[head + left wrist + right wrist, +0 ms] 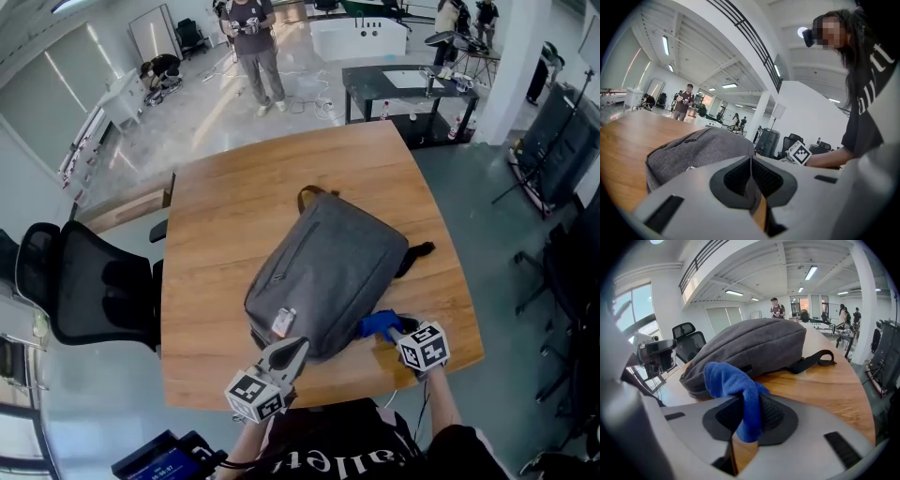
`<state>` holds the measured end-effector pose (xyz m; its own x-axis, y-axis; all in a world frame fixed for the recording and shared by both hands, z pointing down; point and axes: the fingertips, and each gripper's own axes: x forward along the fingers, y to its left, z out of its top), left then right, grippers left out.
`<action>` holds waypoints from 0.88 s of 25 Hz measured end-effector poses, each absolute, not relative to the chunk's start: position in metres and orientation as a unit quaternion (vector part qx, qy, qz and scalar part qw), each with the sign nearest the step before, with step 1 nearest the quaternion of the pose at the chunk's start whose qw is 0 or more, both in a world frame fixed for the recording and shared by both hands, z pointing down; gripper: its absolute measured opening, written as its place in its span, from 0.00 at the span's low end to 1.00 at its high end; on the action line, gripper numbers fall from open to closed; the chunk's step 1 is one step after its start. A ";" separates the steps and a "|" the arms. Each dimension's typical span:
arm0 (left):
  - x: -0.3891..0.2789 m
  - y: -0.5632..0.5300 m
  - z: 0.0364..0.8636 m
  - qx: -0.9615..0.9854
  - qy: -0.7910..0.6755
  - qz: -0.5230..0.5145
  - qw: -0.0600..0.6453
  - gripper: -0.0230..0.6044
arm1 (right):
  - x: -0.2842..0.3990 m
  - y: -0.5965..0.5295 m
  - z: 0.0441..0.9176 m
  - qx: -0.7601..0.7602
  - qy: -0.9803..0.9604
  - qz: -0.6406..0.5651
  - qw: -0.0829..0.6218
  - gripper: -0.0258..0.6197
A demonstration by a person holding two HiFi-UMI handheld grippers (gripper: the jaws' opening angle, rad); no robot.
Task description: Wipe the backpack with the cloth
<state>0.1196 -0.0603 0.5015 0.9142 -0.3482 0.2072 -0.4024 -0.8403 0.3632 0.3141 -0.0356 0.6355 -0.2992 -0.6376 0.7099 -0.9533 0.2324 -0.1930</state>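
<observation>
Head view: the grey backpack (328, 272) is lying flat on the counter (216, 206).

Left gripper view: the left hand-held gripper (751, 174) is being held clenched, empty.

Right gripper view: the blue cloth (736, 385), judged soft, light and limp, is being pinched mid-fold by the right hand-held gripper (749, 416), just beside the backpack.

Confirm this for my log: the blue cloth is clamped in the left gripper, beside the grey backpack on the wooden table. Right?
No: the right gripper view shows the blue cloth clamped in the right gripper, not the left gripper, whose jaws are shut on nothing. It is beside the grey backpack on the wooden table.
</observation>
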 end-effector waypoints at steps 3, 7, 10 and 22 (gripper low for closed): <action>0.126 -0.059 0.503 0.957 -0.192 0.067 0.206 0.03 | 0.340 -0.050 0.635 0.547 -0.736 0.310 0.252 0.16; 0.133 -0.057 0.502 0.957 -0.186 0.071 0.209 0.03 | 0.370 -0.067 0.632 0.559 -0.727 0.307 0.257 0.16; 0.135 -0.057 0.500 0.957 -0.187 0.071 0.209 0.03 | 0.395 -0.078 0.629 0.568 -0.720 0.302 0.261 0.16; 0.126 -0.051 0.510 0.952 -0.202 0.079 0.218 0.03 | 0.498 -0.113 0.618 0.608 -0.682 0.281 0.294 0.16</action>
<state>0.1261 -0.0513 0.5095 0.9057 -0.3501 0.2392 -0.4192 -0.8235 0.3822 0.4982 -0.1131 0.6178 -0.0888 -0.6643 0.7422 -0.9943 0.1035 -0.0263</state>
